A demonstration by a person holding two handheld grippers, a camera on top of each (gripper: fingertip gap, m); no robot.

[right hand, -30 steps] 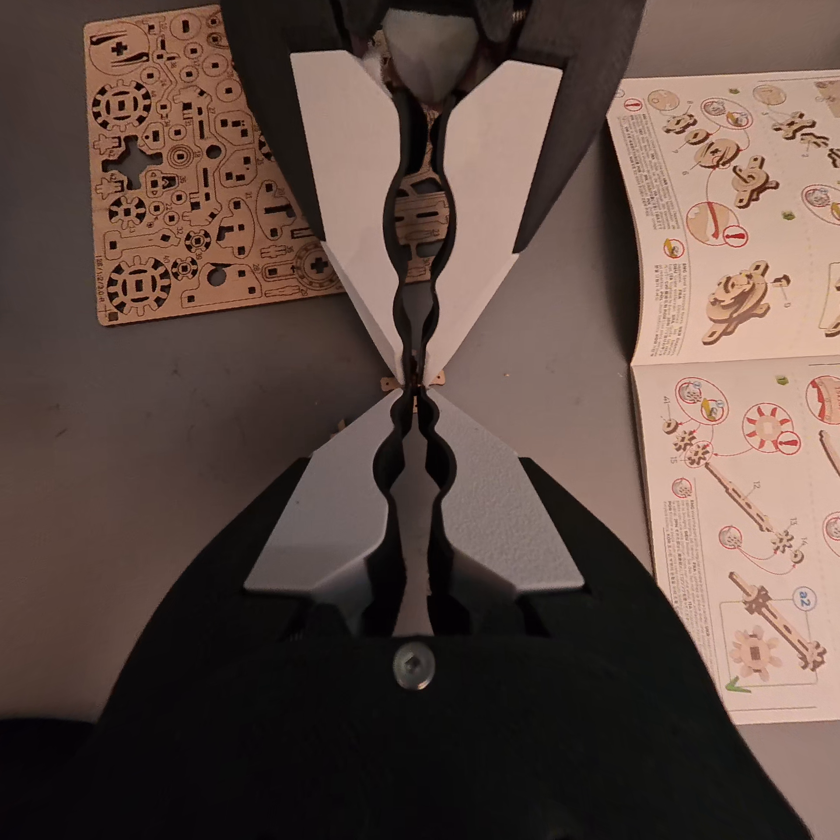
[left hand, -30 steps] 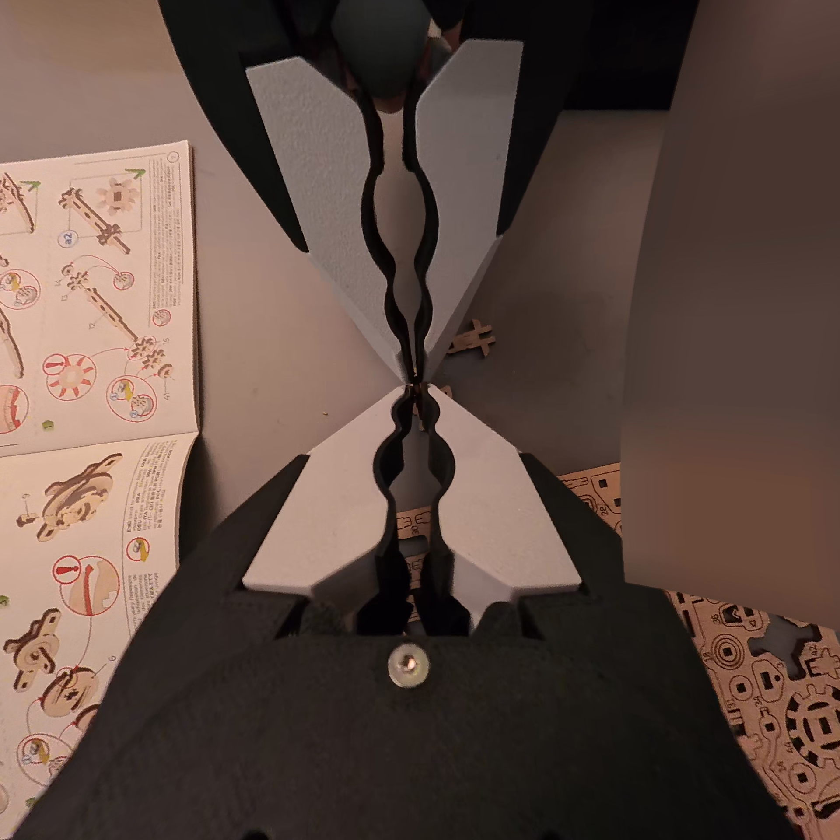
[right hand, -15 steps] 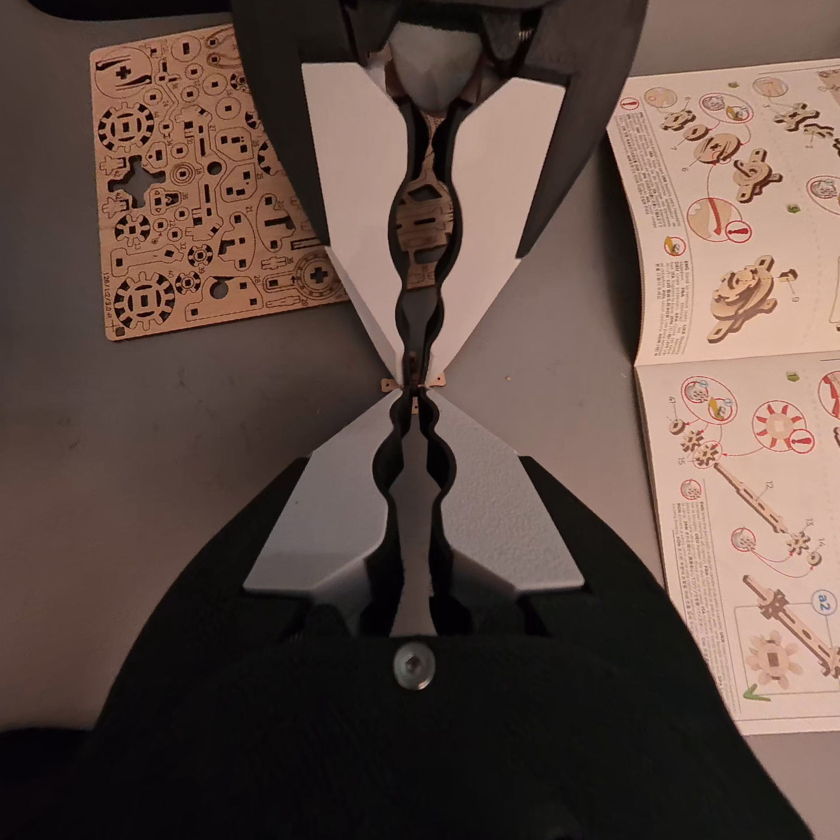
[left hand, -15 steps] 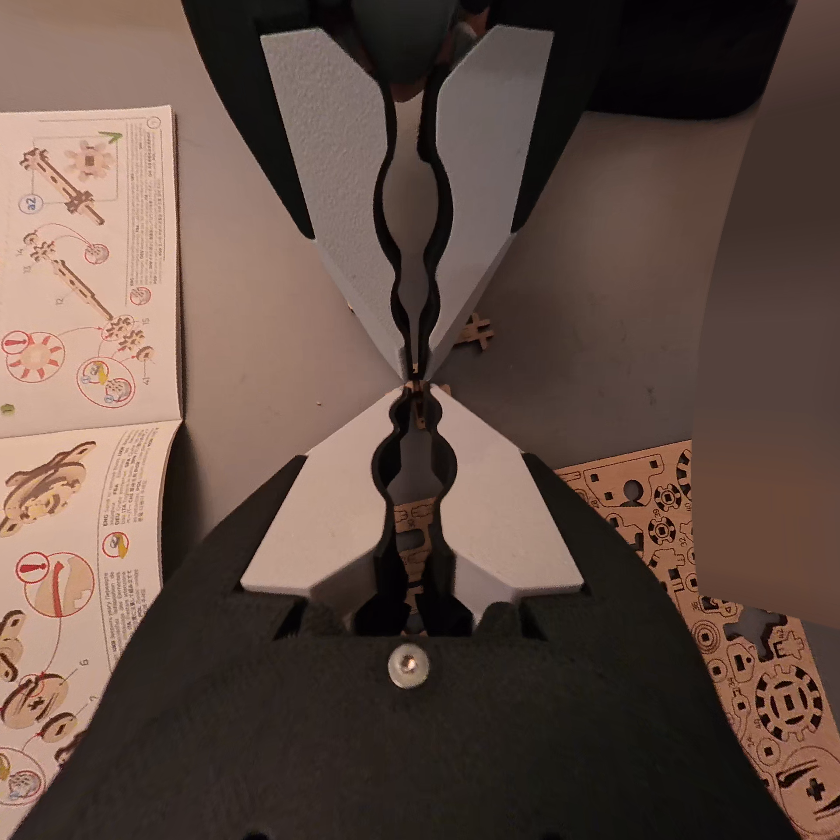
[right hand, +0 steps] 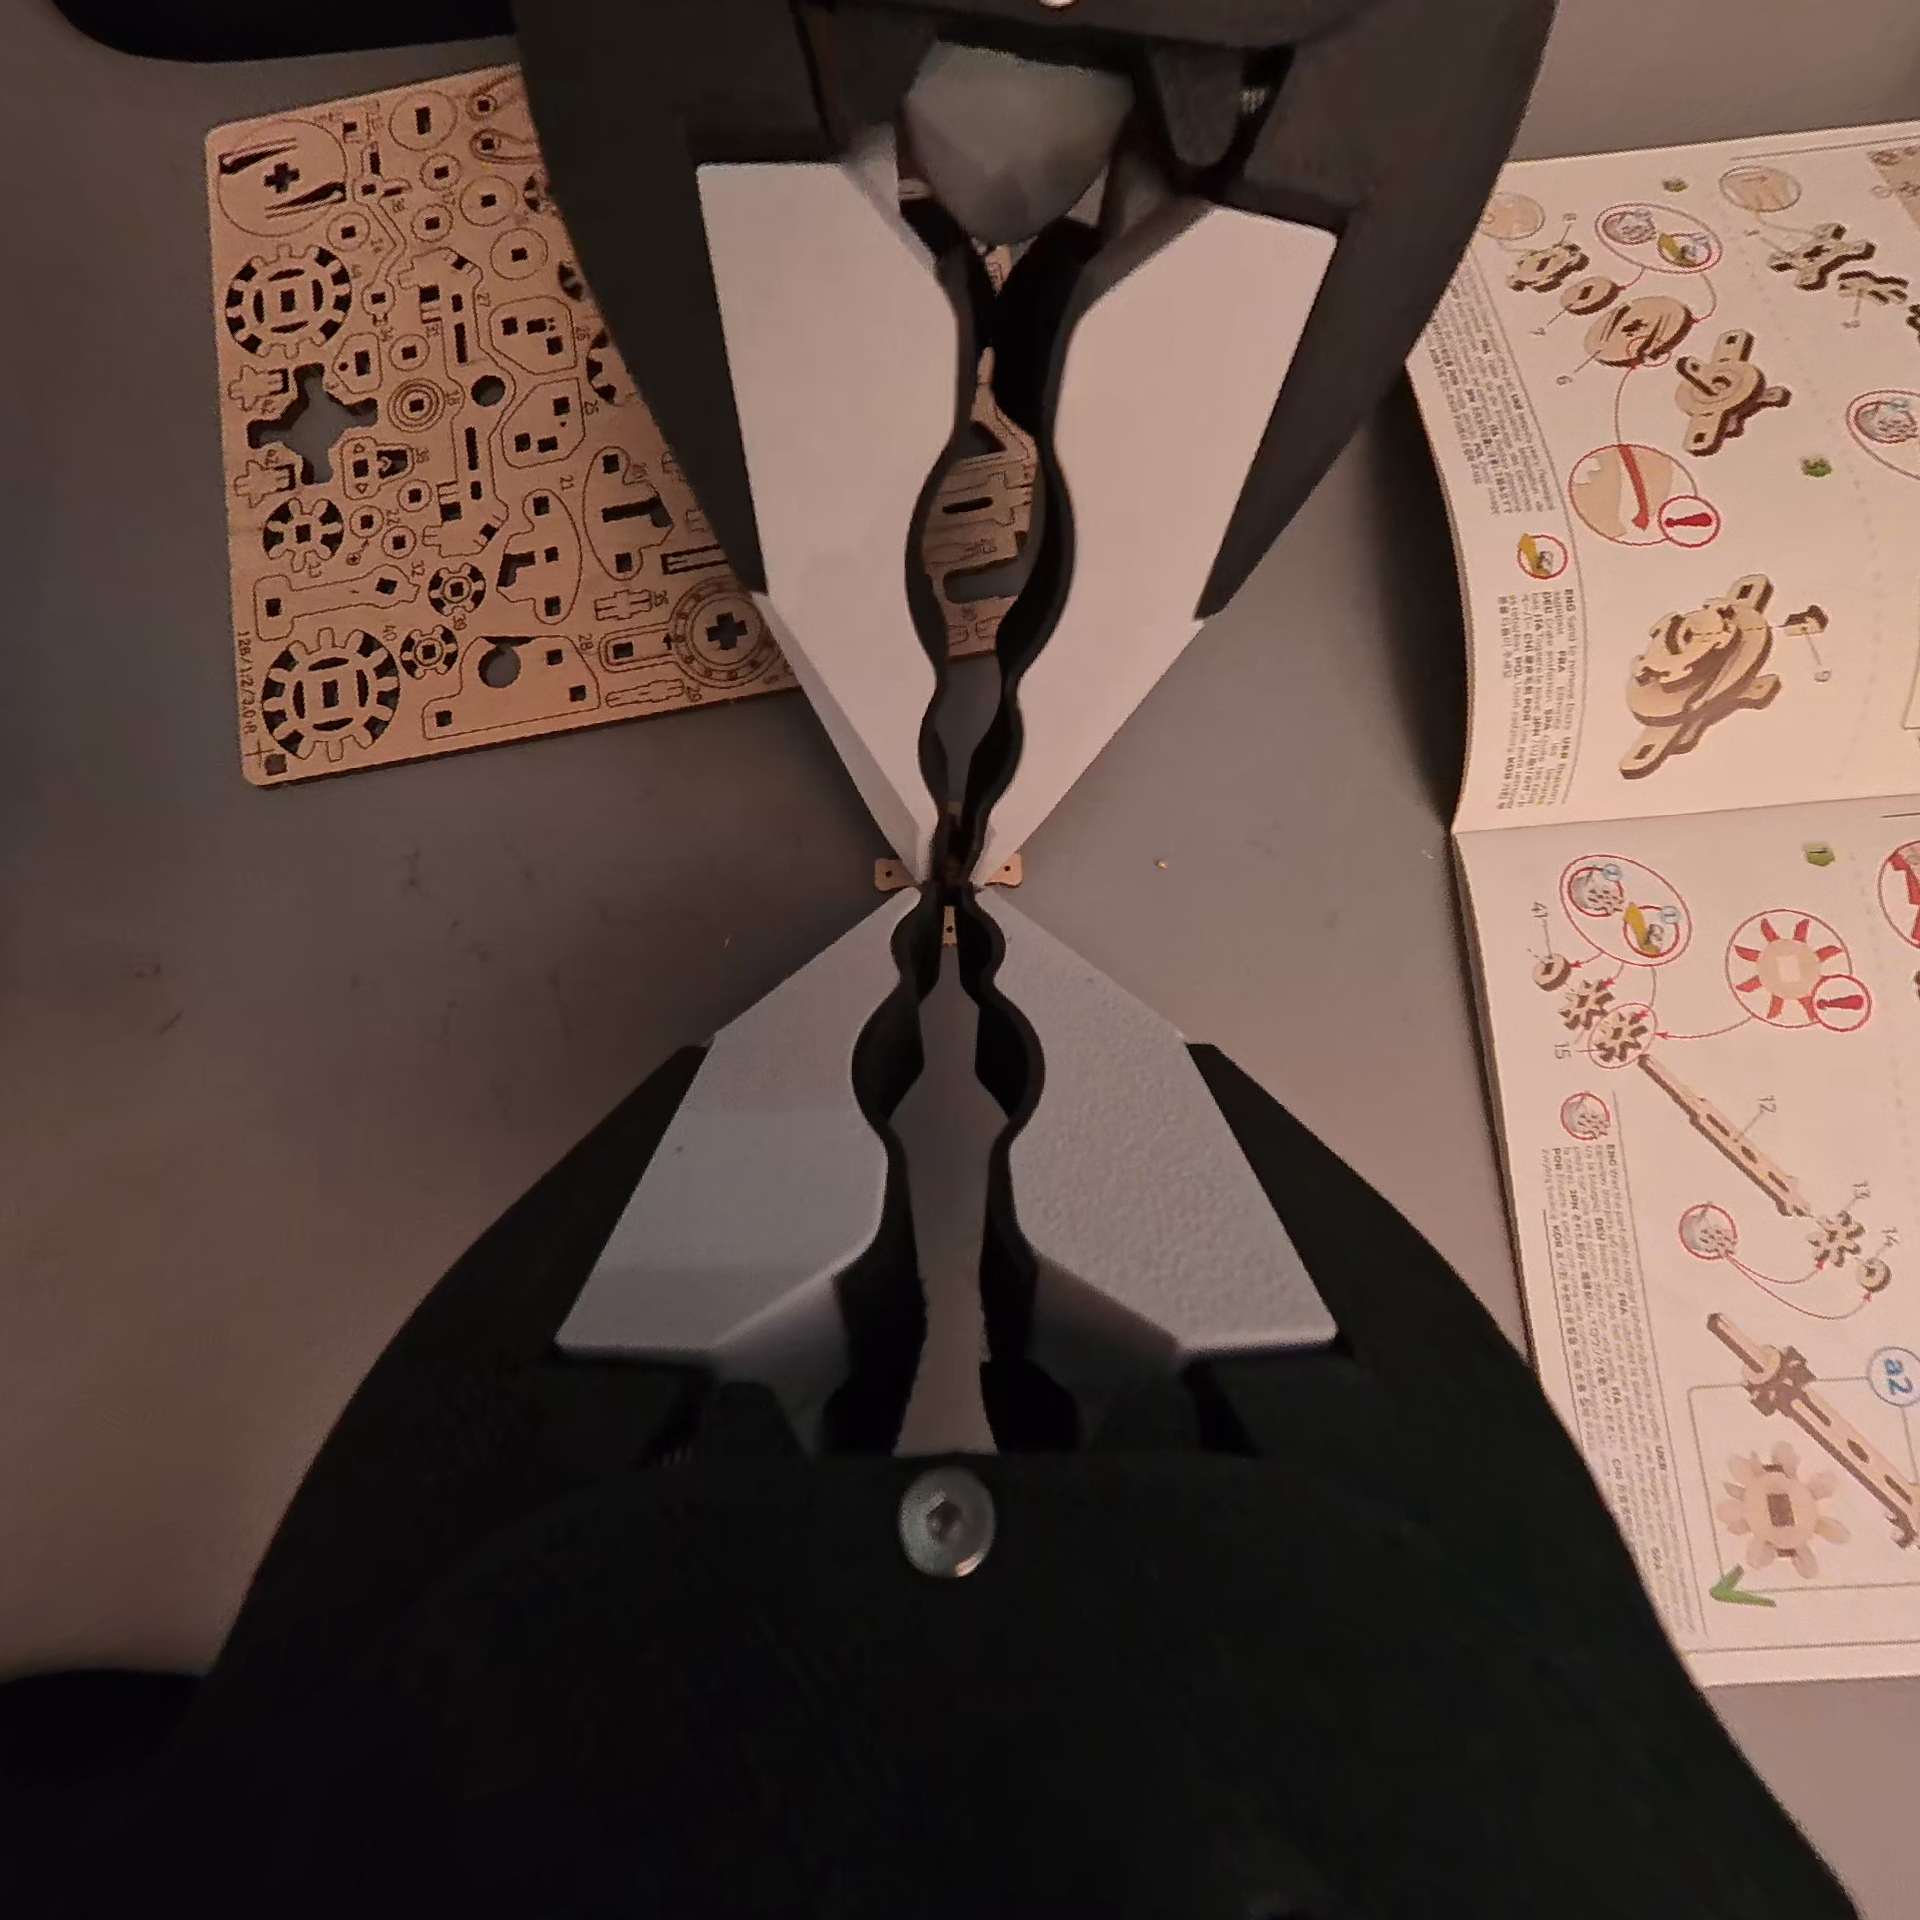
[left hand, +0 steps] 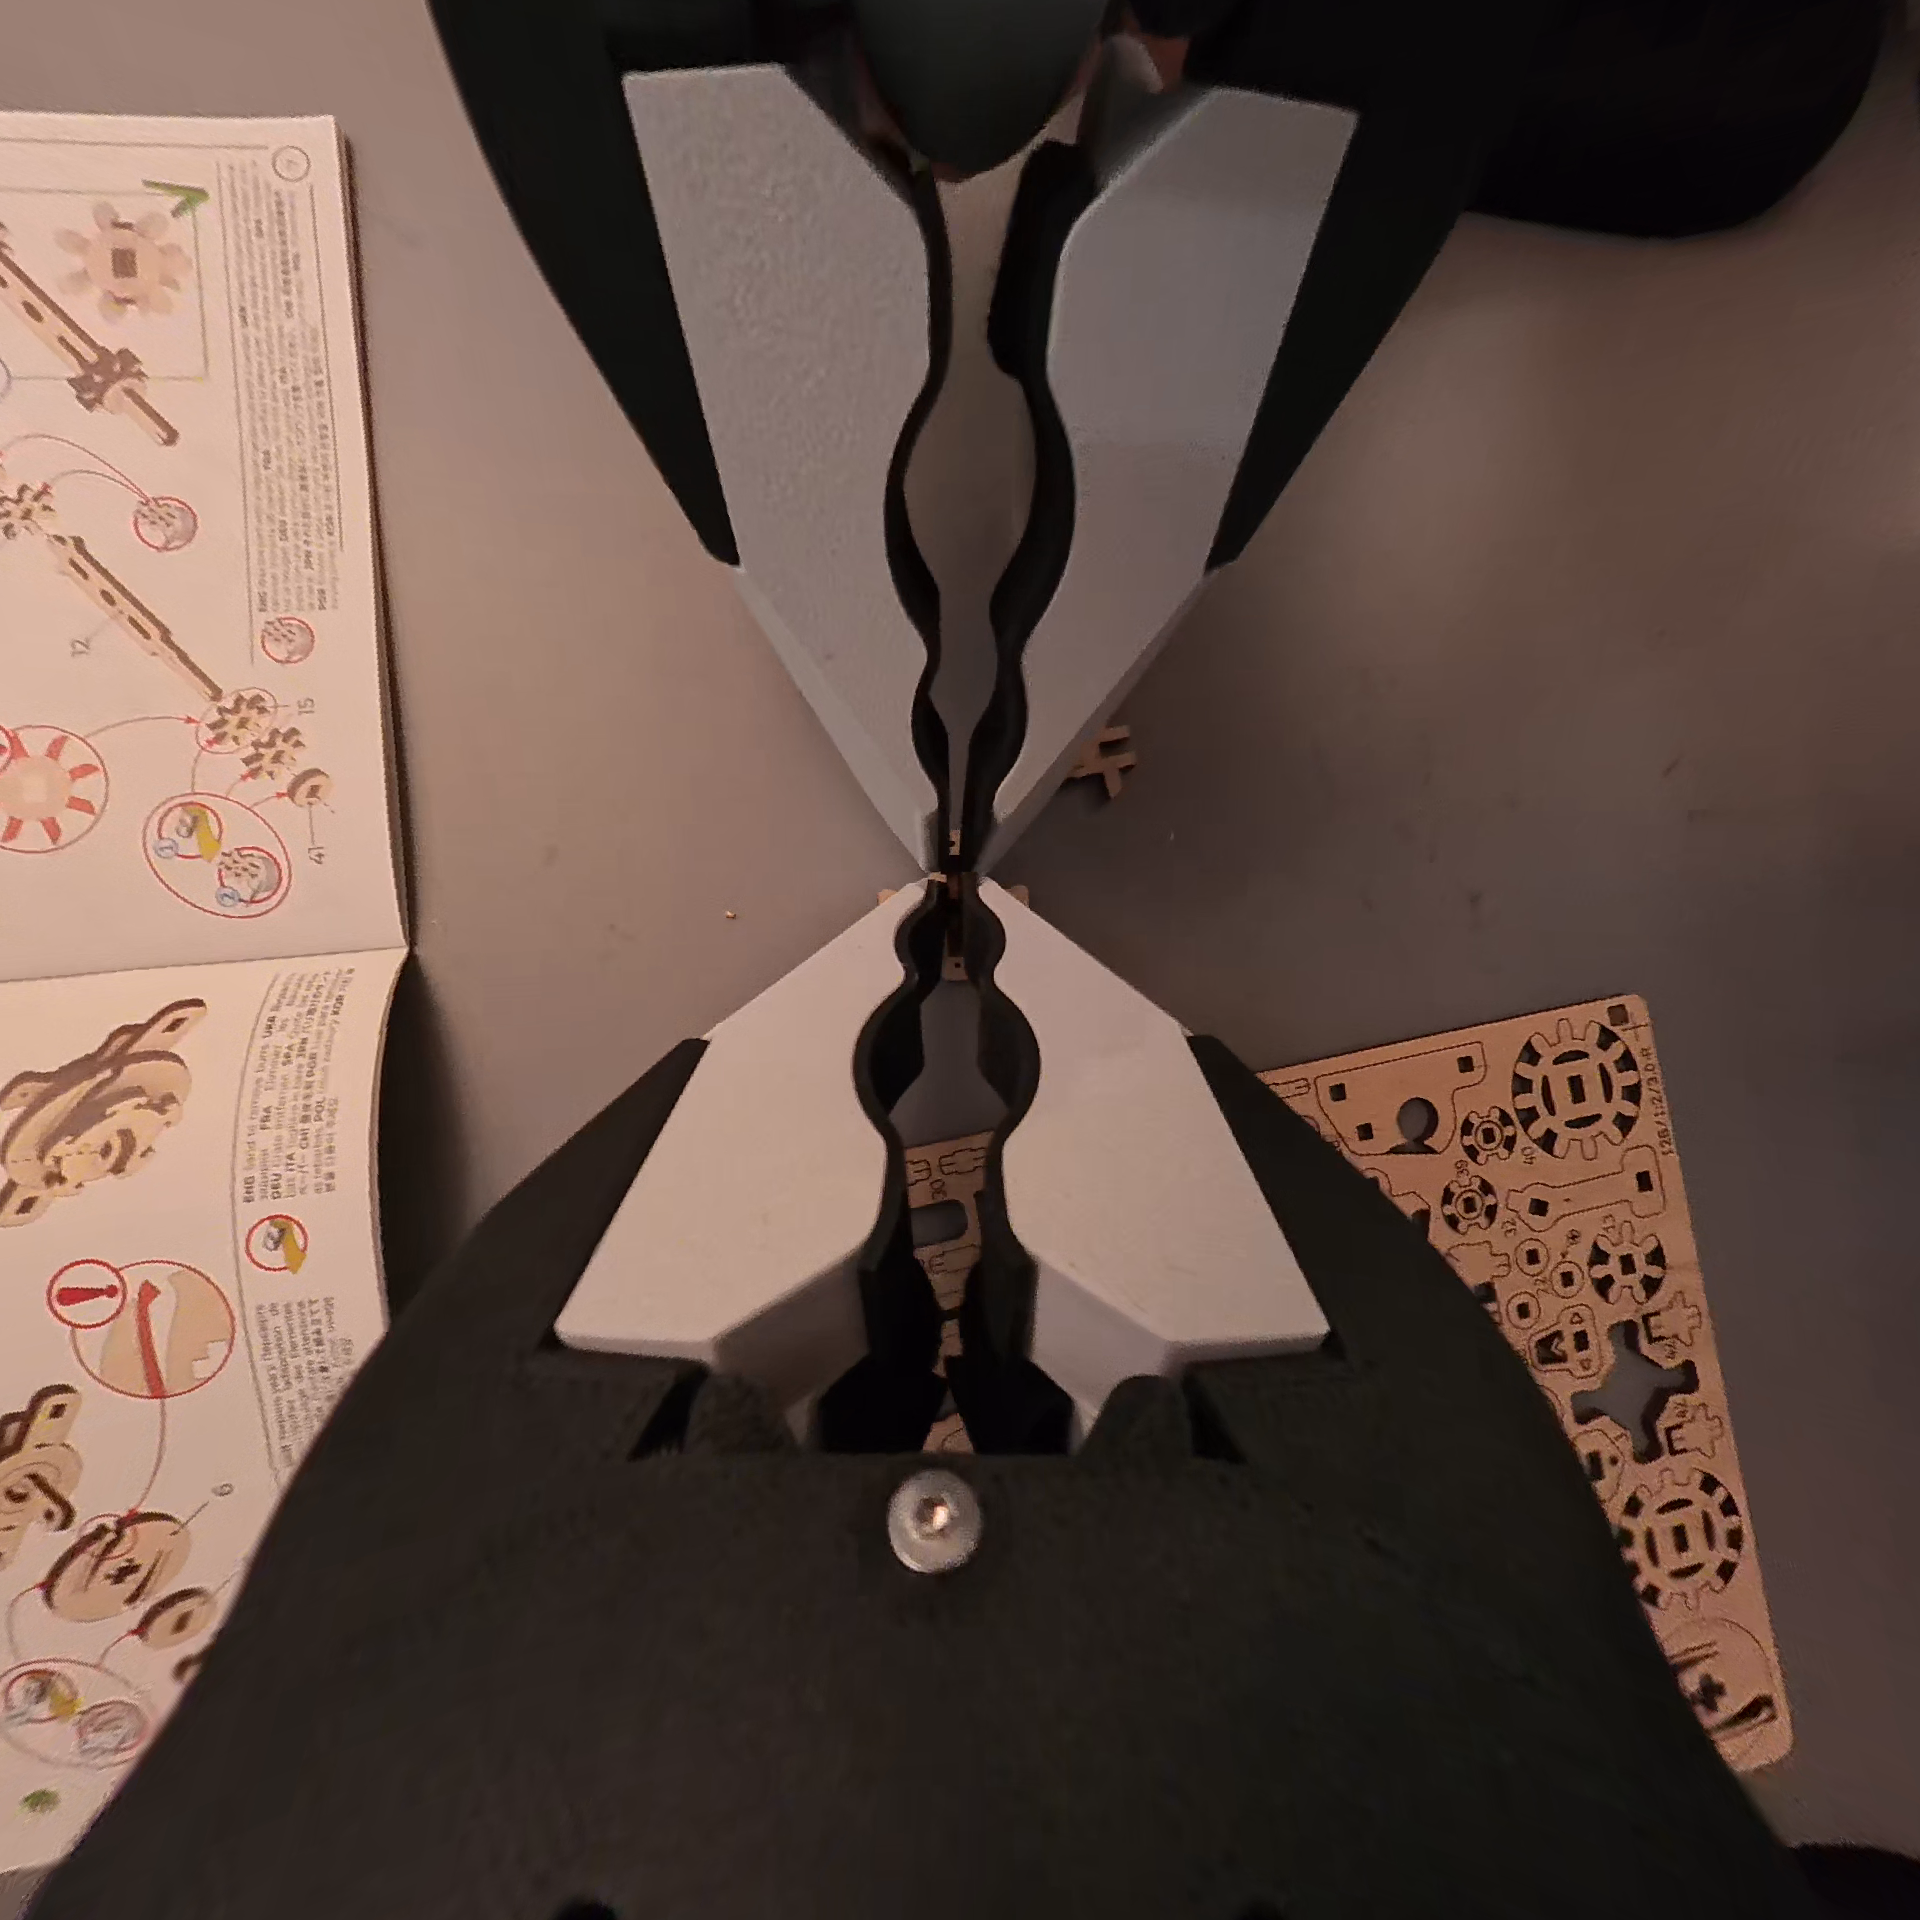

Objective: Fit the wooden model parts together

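Note:
My left gripper (left hand: 954, 896) and right gripper (right hand: 951, 906) meet tip to tip above the grey table, both shut. The left gripper pinches a thin small wooden part (left hand: 954, 940), seen edge-on between its pads. The right gripper pinches another small wooden piece (right hand: 951, 925) at its tips. A flat wooden part (right hand: 1013, 871) lies crosswise at the meeting point, with its two ends sticking out on either side. The joint itself is hidden by the fingertips. In the left wrist view the right gripper (left hand: 954, 847) comes in from the top. In the right wrist view the left gripper (right hand: 951, 844) does the same.
A laser-cut wooden parts sheet (left hand: 1558, 1247) lies flat on the table and also shows in the right wrist view (right hand: 416, 468). An open instruction booklet (left hand: 187, 623) lies on the other side, also seen in the right wrist view (right hand: 1662, 1039). A loose cross-shaped wooden part (left hand: 1110, 764) lies beside the tips. Both grippers' tips are close together, under 4 cm apart.
Both grippers stay shut and tip to tip. The pair has drifted slightly over the table, so the sheet and the booklet have shifted a little in both views.

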